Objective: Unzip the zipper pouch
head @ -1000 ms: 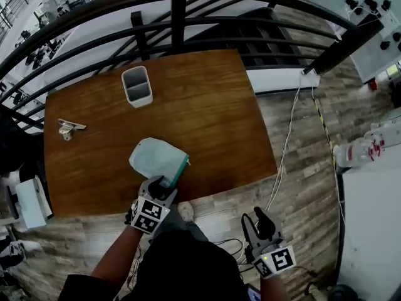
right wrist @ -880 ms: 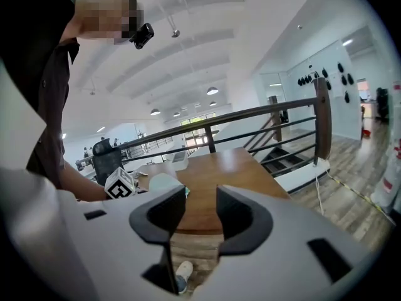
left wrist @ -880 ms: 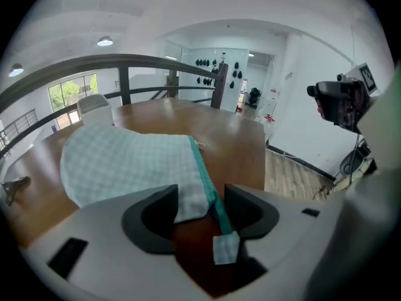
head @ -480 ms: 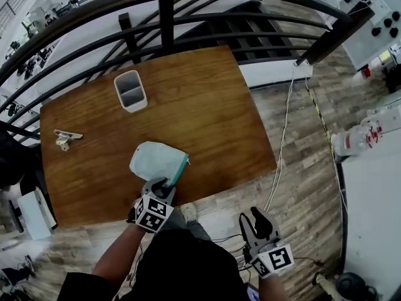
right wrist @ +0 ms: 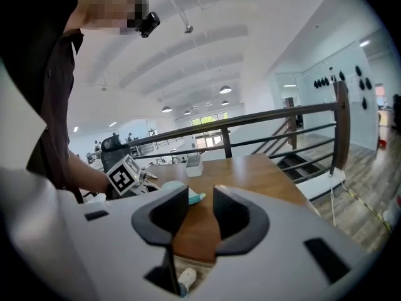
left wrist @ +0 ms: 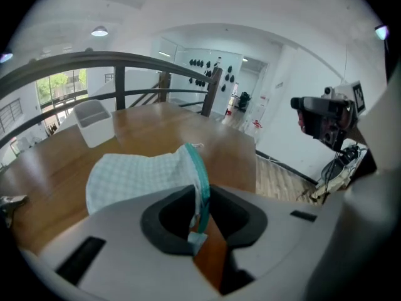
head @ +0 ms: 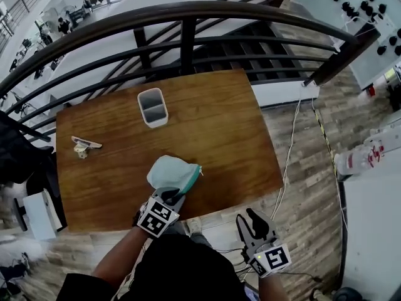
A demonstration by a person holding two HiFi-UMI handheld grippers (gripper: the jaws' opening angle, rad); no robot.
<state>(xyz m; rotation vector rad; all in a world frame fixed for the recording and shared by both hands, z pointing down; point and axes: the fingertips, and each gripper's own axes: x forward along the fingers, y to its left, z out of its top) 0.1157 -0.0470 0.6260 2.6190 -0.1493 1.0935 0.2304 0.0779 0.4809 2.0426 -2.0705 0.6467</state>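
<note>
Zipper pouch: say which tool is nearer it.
Left. The left tool, jaws just closed further, grips the zipper pouch by its teal edge. The right tool, jaws just closing with nothing between them, hangs past the table, clear of the pouch.

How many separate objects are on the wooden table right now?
3: a white container near the far edge, a small metal object at the left, and the zipper pouch at the near edge. None looks hidden.
</note>
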